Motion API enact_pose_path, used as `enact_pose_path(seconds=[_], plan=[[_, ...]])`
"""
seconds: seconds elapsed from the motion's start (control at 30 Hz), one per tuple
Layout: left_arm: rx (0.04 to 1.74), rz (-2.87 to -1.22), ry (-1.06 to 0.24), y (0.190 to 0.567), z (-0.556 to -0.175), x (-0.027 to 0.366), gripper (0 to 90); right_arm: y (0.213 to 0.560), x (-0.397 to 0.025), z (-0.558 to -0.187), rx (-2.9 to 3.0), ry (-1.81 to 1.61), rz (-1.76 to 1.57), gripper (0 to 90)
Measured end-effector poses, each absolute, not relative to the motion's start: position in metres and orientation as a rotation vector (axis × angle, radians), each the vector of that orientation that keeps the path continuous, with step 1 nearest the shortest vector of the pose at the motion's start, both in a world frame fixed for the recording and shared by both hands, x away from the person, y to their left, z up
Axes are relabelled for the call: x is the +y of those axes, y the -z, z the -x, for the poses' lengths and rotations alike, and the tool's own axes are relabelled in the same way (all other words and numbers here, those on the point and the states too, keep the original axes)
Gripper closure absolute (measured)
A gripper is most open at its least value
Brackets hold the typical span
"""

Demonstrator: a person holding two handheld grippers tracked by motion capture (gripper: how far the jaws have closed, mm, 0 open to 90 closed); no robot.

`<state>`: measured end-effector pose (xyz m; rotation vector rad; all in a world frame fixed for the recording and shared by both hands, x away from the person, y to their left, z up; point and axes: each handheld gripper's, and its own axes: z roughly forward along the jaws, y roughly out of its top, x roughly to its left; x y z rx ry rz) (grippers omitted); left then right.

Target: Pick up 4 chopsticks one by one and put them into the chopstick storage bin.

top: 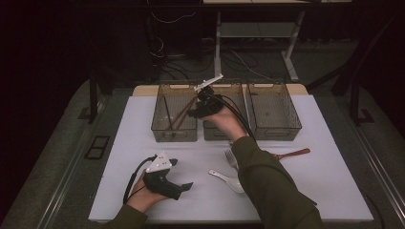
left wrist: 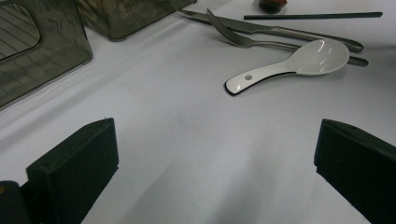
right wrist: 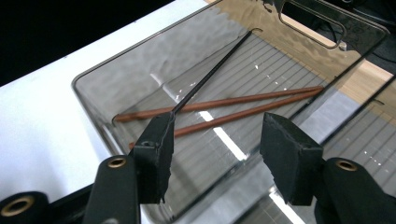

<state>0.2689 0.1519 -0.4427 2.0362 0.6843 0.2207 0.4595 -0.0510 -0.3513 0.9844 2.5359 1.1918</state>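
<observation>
Step in hand: as I judge it, you are sorting cutlery into the three bins, and a black chopstick point(right wrist: 212, 70) is going into the left bin point(top: 157, 125) beside the two brown chopsticks point(right wrist: 219, 105) on its floor.
Right gripper point(right wrist: 215, 151): it hangs over the left bin, jaws apart, nothing clamped between them. The black chopstick runs up from the tip of one jaw toward the far wall; I cannot tell whether it touches that jaw or leans free.
Left gripper point(left wrist: 210, 158): it rests low over the white table point(top: 305, 119), jaws wide apart and empty.
Doing it well: lift your right hand straight up so a jaw doesn't catch the chopstick or the bin rim.
Things left: the white spoon point(left wrist: 299, 63), a fork point(left wrist: 261, 39) and a knife point(left wrist: 280, 30) lie close together near your left gripper; a second black chopstick point(left wrist: 313, 16) lies beyond them, and a brown-handled utensil point(top: 293, 153) farther right.
Next reach: the spoon is nearest your left jaws; take its handle, which lies clear of the fork.
</observation>
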Motion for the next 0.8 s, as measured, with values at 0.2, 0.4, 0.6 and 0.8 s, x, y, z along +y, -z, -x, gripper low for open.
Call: enact_pose_path(seconds=[0.2,0.4,0.6,0.8], plan=[[0.687,-2.04,-0.22,0.443,-0.269,0.152,0.0,0.344,-0.07,-0.448,2.546,-1.253,-0.969,41.7],[0.684,-2.039,-0.223,0.443,-0.269,0.151,0.0,0.337,-0.086,-0.435,2.547,-1.3,-0.929,39.1],[0.68,-2.046,-0.222,0.443,-0.269,0.151,0.0,0.335,-0.101,-0.421,2.543,-1.303,-0.868,34.3],[0.687,-2.039,-0.223,0.442,-0.268,0.151,0.0,0.334,-0.116,-0.409,2.541,-1.304,-0.831,31.0]])
